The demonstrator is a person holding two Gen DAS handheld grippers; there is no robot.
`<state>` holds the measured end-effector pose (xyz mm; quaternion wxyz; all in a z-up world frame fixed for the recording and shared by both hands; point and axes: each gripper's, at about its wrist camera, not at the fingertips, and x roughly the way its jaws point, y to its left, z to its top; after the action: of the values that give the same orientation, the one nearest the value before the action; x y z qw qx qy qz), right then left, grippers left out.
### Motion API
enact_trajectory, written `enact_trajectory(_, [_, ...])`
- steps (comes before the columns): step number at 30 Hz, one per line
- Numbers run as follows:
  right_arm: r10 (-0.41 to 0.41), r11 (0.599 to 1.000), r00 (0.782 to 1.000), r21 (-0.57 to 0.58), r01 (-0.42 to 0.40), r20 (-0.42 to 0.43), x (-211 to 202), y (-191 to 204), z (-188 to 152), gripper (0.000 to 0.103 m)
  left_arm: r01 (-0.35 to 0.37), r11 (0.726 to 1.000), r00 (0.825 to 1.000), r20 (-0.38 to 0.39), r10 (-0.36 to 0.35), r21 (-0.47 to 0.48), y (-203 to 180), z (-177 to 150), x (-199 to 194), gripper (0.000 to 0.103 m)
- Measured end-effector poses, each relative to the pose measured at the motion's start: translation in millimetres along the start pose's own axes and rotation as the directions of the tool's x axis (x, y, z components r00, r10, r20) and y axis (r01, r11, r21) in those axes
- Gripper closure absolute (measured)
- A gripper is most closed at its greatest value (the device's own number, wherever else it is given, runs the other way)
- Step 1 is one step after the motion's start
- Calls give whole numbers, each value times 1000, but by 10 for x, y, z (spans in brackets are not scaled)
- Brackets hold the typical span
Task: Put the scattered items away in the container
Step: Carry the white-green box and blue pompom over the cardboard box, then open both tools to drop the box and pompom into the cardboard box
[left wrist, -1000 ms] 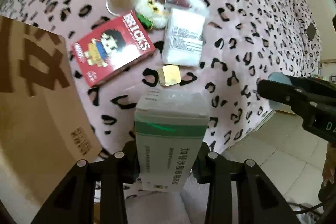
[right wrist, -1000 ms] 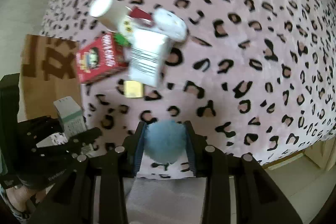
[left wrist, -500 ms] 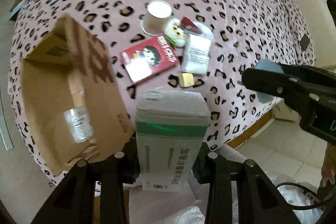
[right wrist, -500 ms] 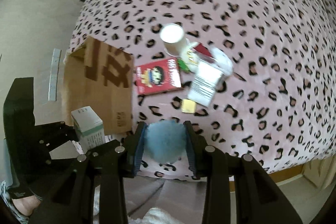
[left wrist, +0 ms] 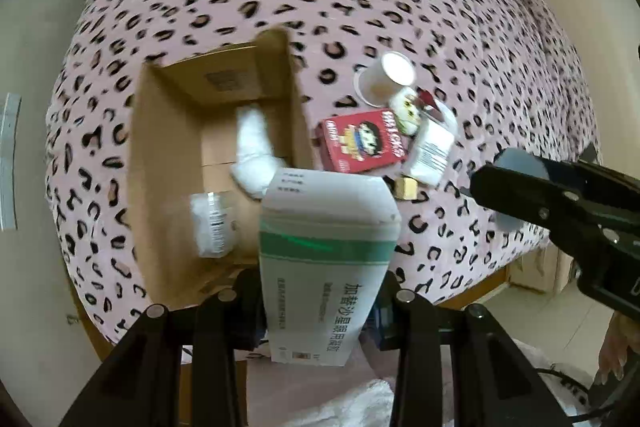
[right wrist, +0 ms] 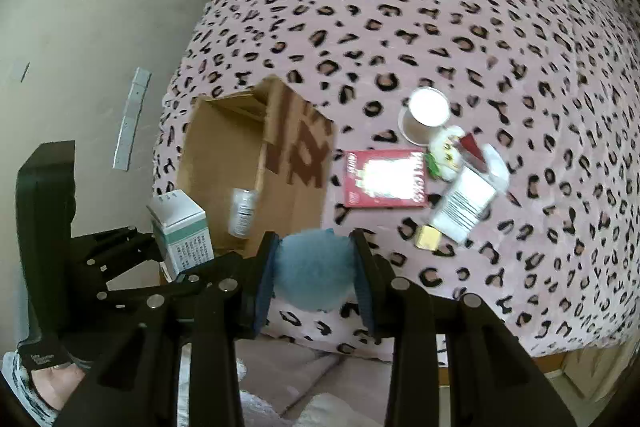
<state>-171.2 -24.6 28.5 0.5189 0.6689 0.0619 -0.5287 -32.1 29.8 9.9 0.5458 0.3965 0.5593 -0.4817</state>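
Observation:
My left gripper [left wrist: 320, 291] is shut on a white and green carton [left wrist: 326, 251], held high above the near edge of the open cardboard box [left wrist: 160, 163]. The box holds a clear bottle [left wrist: 212, 223] and a white bundle [left wrist: 254, 155]. My right gripper [right wrist: 316, 267] is shut on a fuzzy blue ball [right wrist: 314, 273], high above the bed, just right of the box [right wrist: 296, 195]. On the leopard-print bed lie a red bricks box [right wrist: 384, 179], a paper cup [right wrist: 426, 115], a white packet [right wrist: 462, 205], a small plush [right wrist: 444, 155] and a yellow block [right wrist: 428, 237].
The pink leopard-print bed [right wrist: 480, 7] fills both views. Its near edge drops to a tiled floor [left wrist: 552, 315]. A beige wall [right wrist: 80, 27] lies left of the bed. White crumpled plastic [left wrist: 352, 403] lies below the grippers.
Both grippers have risen well above the bed with their loads. The left gripper has moved left, so the box interior now shows below it.

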Motion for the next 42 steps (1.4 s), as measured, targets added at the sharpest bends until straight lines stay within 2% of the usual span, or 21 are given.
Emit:
enact_trajectory(17, [17, 987, 994, -157, -35, -110, 346, 765, 281, 67, 16, 997, 1000, 1, -16, -77, 645, -34, -86, 65])
enact_trajectory(26, [11, 979, 987, -198, -44, -163, 498, 910, 343, 67, 27, 996, 999, -23, -29, -81, 791, -24, -35, 65])
enact_trajectory(42, [-5, 965, 974, -256, -54, -226, 626, 994, 344, 67, 35, 998, 998, -45, -37, -48, 827, -9, 15, 65])
